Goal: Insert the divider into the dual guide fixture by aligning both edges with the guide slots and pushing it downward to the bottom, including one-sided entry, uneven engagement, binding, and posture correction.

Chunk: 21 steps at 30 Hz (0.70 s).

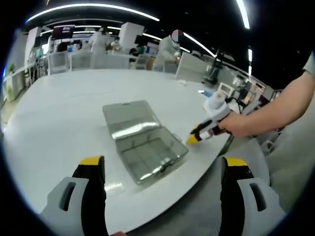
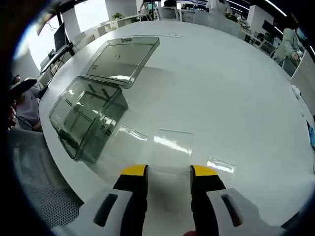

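Here your clear plastic fixture box [image 1: 146, 150] sits open near the edge of the white table [image 1: 59, 113], hinged lid [image 1: 131, 118] laid flat behind it; ribbed guide slots show inside. No legible writing. Your left gripper [image 1: 160, 169] is spread wide, empty. Your right gripper [image 2: 168, 179] is narrowly parted, empty, just beside the box [image 2: 87, 120].

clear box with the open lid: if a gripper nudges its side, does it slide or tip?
Probably slides. The clear box sits low and wide on the smooth, glossy white table, so tipping looks unlikely. Its thin transparent walls suggest it is light and may skate easily. The hinged lid lies flat behind it, so a push could swing the box around instead of moving it straight.
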Each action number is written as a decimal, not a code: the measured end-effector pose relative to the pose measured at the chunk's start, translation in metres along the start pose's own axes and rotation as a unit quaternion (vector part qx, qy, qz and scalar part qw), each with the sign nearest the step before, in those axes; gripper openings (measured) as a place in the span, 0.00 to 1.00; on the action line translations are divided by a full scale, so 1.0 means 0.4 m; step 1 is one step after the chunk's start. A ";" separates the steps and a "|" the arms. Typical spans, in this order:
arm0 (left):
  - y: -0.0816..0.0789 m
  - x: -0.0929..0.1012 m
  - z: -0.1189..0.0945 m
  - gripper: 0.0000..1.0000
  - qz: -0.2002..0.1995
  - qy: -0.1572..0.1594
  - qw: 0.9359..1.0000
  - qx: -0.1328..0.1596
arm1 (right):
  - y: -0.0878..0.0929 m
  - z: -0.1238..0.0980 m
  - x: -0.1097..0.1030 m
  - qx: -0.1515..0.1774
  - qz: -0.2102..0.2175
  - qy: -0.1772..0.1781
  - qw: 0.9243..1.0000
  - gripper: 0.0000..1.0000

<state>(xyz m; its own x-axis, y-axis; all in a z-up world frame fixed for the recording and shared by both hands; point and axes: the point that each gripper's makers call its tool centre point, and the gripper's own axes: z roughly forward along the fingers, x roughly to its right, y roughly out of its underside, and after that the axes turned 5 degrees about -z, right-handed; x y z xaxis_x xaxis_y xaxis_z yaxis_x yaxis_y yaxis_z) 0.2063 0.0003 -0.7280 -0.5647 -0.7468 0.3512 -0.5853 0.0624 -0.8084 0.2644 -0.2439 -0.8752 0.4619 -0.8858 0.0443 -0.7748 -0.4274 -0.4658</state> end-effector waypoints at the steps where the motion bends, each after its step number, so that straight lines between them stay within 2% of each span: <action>1: 0.000 0.000 0.001 0.96 0.000 0.000 1.000 0.000 | 0.000 0.000 0.000 0.000 -0.002 -0.001 1.000 0.30; 12: 0.003 0.004 0.011 0.96 -0.001 0.004 1.000 -0.002 | 0.007 0.002 0.016 0.006 0.001 -0.010 1.000 0.28; 15: 0.001 0.005 0.011 0.96 0.001 0.005 1.000 -0.003 | 0.005 0.003 0.025 0.005 0.004 -0.001 1.000 0.28; 16: 0.000 0.003 0.010 0.96 0.003 0.005 1.000 -0.003 | 0.003 0.002 0.010 0.007 0.012 -0.013 1.000 0.28; 18: -0.004 -0.001 0.008 0.96 0.002 0.003 1.000 -0.002 | -0.001 -0.007 0.018 0.013 -0.002 0.003 1.000 0.28; 20: -0.005 -0.002 0.007 0.96 0.001 0.003 1.000 0.000 | 0.004 -0.009 -0.002 0.007 0.010 -0.015 1.000 0.28; 21: -0.005 -0.001 0.008 0.96 0.001 0.003 1.000 0.000 | 0.003 -0.010 0.000 0.008 0.006 -0.011 1.000 0.28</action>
<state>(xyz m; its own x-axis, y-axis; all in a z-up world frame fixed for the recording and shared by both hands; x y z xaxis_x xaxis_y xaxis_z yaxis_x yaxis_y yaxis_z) 0.2095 -0.0016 -0.7281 -0.5696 -0.7429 0.3517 -0.5843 0.0650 -0.8089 0.2616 -0.2453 -0.8723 0.4621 -0.8866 0.0199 -0.7737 -0.4141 -0.4795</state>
